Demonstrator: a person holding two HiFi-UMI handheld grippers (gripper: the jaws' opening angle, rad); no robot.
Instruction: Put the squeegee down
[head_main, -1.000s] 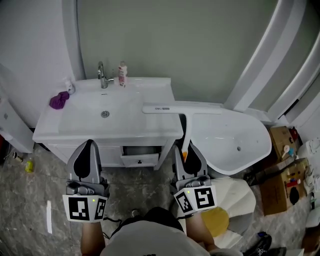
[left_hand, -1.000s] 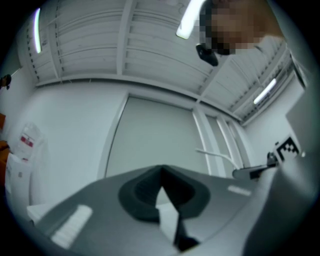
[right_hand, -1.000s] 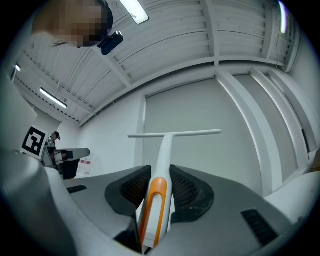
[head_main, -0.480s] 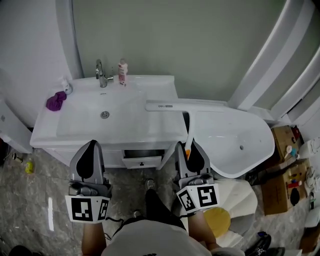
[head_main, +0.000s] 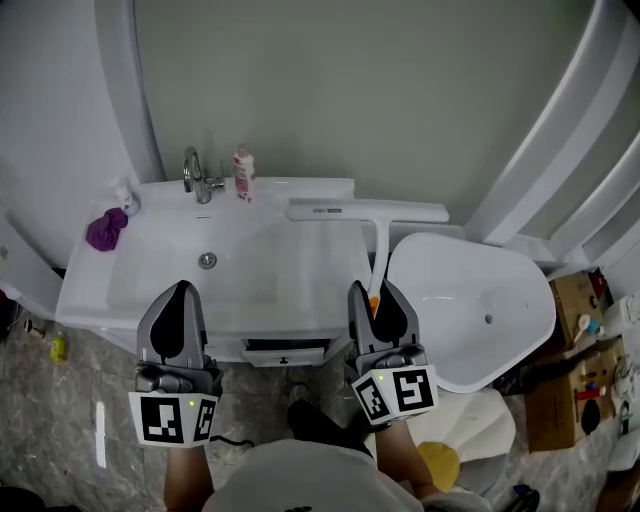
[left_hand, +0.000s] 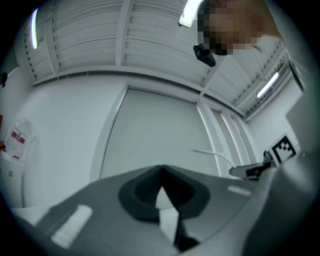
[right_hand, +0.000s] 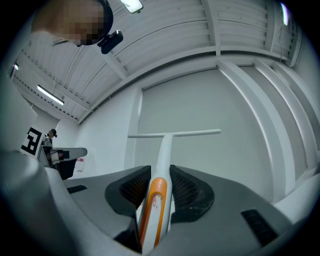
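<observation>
The squeegee (head_main: 367, 211) is white with an orange grip. In the head view its long blade lies crosswise above the back right corner of the white sink counter (head_main: 120, 290), and its handle runs back to my right gripper (head_main: 378, 297), which is shut on the orange grip. In the right gripper view the handle (right_hand: 156, 200) is clamped between the jaws of the right gripper (right_hand: 160, 172), and the blade (right_hand: 175, 134) stands out against a grey wall. My left gripper (head_main: 179, 297) hovers over the counter's front edge. Its jaws meet at the tips and hold nothing, as the left gripper (left_hand: 161, 172) shows in its own view.
On the counter are a faucet (head_main: 195, 172), a small pink-labelled bottle (head_main: 242, 160) and a purple cloth (head_main: 105, 228). A white oval tub (head_main: 470, 300) stands to the right, with cardboard boxes (head_main: 580, 390) beyond it. A half-open drawer (head_main: 285, 350) sits under the counter.
Both grippers have moved forward, from in front of the vanity to over its front edge. The squeegee went along in the right gripper, blade still crosswise.
</observation>
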